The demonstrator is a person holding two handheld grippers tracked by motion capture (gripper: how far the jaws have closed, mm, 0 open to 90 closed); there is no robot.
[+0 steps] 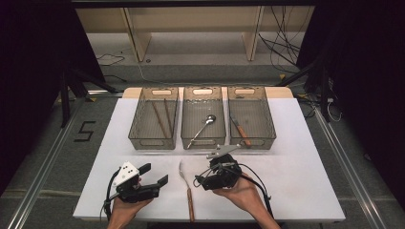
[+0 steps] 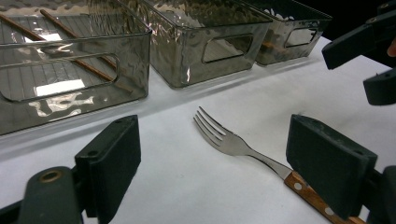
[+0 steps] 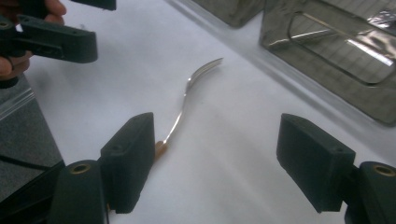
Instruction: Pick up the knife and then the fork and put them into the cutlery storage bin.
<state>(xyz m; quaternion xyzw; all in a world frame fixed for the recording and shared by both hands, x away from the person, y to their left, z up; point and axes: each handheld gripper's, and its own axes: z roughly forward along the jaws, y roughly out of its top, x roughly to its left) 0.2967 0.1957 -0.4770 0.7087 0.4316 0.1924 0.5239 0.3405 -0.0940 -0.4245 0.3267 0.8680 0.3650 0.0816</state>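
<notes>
Two tongs (image 1: 154,177) (image 1: 199,180) — agape, flanking fork (image 1: 187,187)

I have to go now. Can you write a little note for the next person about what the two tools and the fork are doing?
Left tool: open, holding nothing, left of the fork.
Right tool: open, holding nothing, right of the fork.
Fork: flat on the white table between both tools, tines toward the bins.
Done: chopsticks, spoon and knife each lie in their own bin.
Left: pick up the fork and probably bin it.
</notes>
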